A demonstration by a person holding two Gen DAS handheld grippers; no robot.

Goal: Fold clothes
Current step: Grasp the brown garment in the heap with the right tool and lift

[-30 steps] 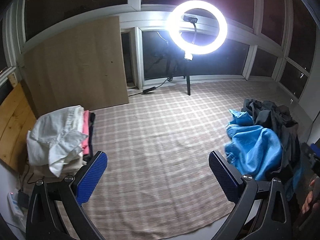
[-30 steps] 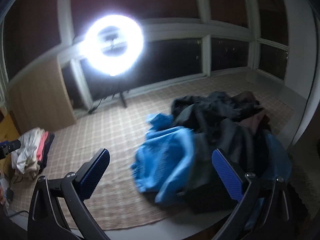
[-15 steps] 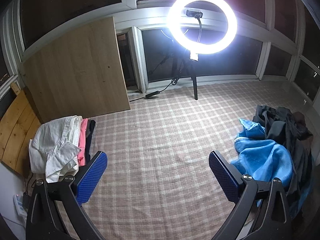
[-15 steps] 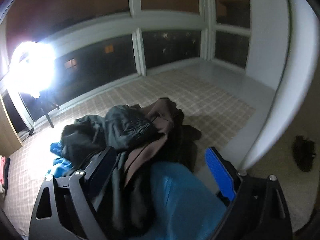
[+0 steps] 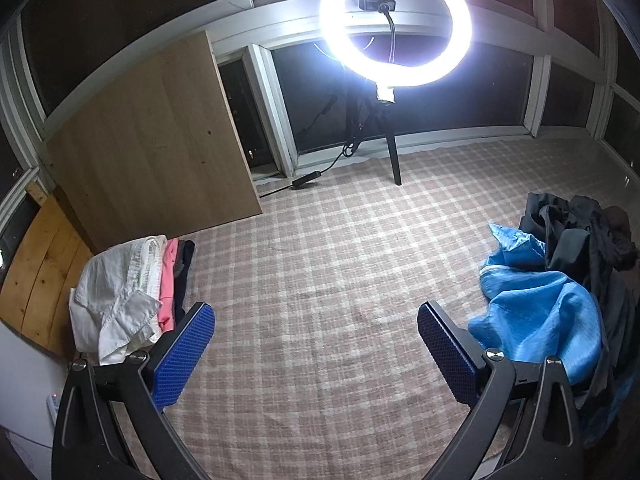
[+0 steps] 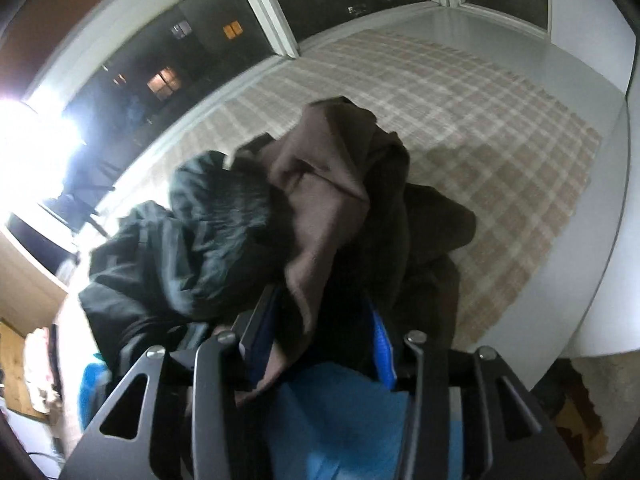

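Hovering over the checked rug (image 5: 320,300), the left gripper (image 5: 314,346) has its blue pads spread wide with nothing between them, much as half a second ago, though its view has tilted a little and the ring light (image 5: 396,24) now sits higher in frame. To its left lies the folded stack (image 5: 128,292), white on top with pink and dark layers beside it, against a wood board (image 5: 152,140); to its right, well apart, the unfolded pile (image 5: 560,288) of blue and black cloth waits on the rug. In the right wrist view the change is sharper: a second ago the right gripper (image 6: 324,332) was spread above the pile, and now its fingers have drawn close together around a fold of the brown garment (image 6: 344,184), which drapes down between them. A black garment (image 6: 192,240) lies bunched just beside it on the left, and blue cloth (image 6: 340,412) shows under the tool. The picture is blurred, so how firm the pinch is cannot be told. Judging by this, a new piece is being taken from the pile, probably to be carried to the bare middle of the rug, where the left gripper could catch a second corner.
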